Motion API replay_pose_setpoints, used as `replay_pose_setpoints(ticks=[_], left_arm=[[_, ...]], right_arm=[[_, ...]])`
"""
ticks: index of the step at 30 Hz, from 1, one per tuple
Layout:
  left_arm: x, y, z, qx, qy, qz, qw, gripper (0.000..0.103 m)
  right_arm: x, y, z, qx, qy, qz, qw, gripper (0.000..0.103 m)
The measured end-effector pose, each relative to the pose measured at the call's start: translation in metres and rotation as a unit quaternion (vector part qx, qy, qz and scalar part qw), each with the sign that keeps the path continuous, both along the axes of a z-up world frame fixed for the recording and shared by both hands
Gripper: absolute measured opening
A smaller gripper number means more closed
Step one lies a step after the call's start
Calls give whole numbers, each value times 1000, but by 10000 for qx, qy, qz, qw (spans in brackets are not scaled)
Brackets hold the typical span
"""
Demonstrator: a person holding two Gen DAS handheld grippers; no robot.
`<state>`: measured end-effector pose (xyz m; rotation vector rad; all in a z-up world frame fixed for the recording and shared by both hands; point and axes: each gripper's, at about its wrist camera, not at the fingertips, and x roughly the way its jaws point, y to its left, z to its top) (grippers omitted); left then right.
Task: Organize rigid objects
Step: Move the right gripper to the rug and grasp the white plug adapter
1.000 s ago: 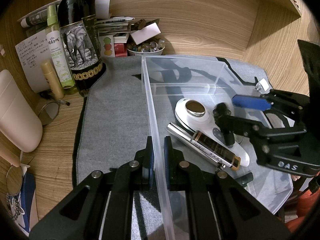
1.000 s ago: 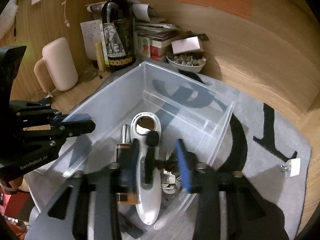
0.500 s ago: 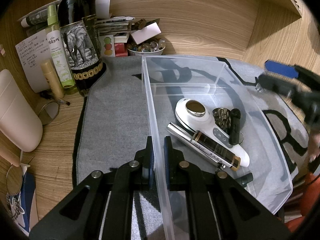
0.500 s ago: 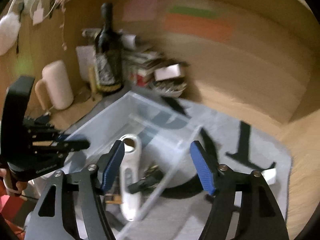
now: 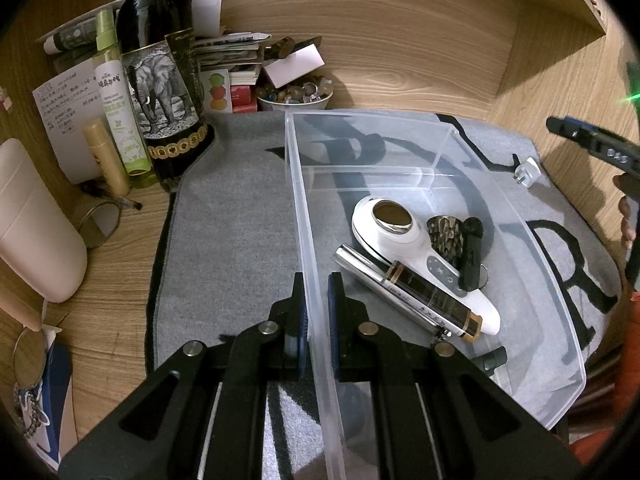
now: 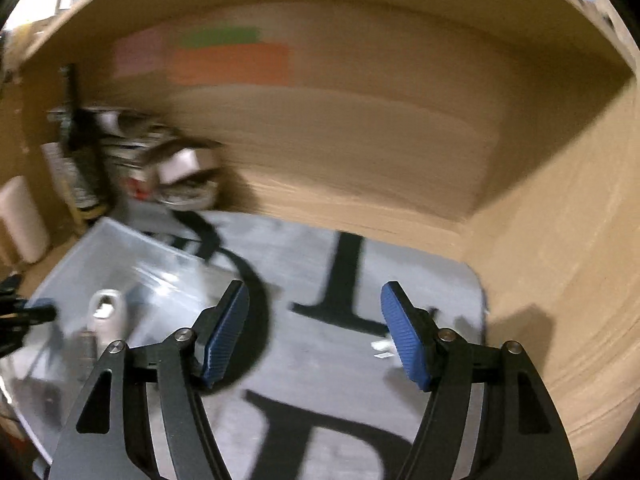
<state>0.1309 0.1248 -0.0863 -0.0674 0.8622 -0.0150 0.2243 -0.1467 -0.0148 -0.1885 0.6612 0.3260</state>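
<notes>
Wooden walls close in a desk nook whose top carries a grey mat (image 5: 236, 216) with large black letters. At 6 o'clock in the left wrist view, the left gripper (image 5: 318, 312) is clamped on the near left wall of a clear plastic bin (image 5: 532, 240) that sits on the mat. Inside the bin, toward 3 o'clock of that grip, lie a white handheld device (image 5: 404, 240), a silver and brown tube (image 5: 408, 292) resting across it, a dark patterned cup (image 5: 444, 236) and a black stick-shaped piece (image 5: 471, 252). A white plug adapter (image 5: 528, 170) lies on the mat outside the bin's far right side. At 10 o'clock stand a dark wine bottle (image 5: 160, 72) and a green spray bottle (image 5: 116, 100). The right gripper (image 6: 316, 334) hovers over the mat to the right of the bin, blurred, its jaws half spread with nothing between them; they have just been opening.
</notes>
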Motion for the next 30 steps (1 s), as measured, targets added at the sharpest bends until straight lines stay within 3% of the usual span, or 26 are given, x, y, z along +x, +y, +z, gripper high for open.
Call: replay_pose_setpoints(ticks=[7,16,17,21,27,30], left_arm=[[0,0,0,7,10,64,10000,8],[0,2,0,-50,36,153,9999,8],[0,2,0,-49,37,160,9999,8],[1,1,0,-36,42,202,9998,8],[1,2,1,-71,53,224,9997,8],[1,2,1,-75,51,223,9997,8]], right_arm=[[38,-42,-45,0,605,-657,9960,66],[69,-61,-88,-78,1035,-923,9903,65],[68,-62,-90,-95,1036,-924,9903,63],[74,-63,-98,-76,1176,-832,9895,39],[70,-63,-92,-69,1058,-749,9915,29],[64,-65,-86,-4,1035,-691,9922,29]])
